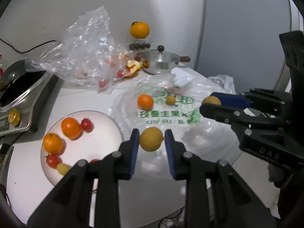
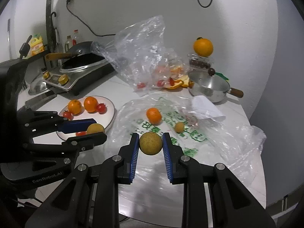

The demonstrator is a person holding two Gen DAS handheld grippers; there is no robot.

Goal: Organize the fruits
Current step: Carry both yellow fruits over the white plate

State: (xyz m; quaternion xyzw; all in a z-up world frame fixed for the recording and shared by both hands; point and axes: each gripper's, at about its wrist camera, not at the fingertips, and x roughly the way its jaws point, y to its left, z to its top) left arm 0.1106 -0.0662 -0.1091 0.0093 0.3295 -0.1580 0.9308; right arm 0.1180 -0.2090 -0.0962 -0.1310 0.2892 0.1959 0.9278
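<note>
My left gripper [image 1: 151,134] is shut on a round yellow fruit [image 1: 151,139], held just right of the white plate [image 1: 102,125]. The plate carries two oranges [image 1: 70,128], cherry tomatoes [image 1: 87,124] and a small yellow fruit [image 1: 63,168]. My right gripper [image 2: 150,136] is shut on another yellow fruit [image 2: 151,143] above the printed plastic bag [image 2: 190,148]. Each gripper shows in the other's view: the right gripper [image 1: 209,102] at the right, the left gripper [image 2: 97,128] over the plate's rim [image 2: 112,110]. An orange [image 2: 153,115] and a small yellow fruit [image 2: 179,127] lie loose on the bag.
An induction cooker with a dark wok [image 2: 79,66] stands at the left. A crumpled clear bag [image 2: 140,53] holds tomatoes and orange peel. A lidded steel pot [image 2: 209,85] sits at the back right, with an orange [image 2: 203,47] atop a container behind it. The table edge runs along the right.
</note>
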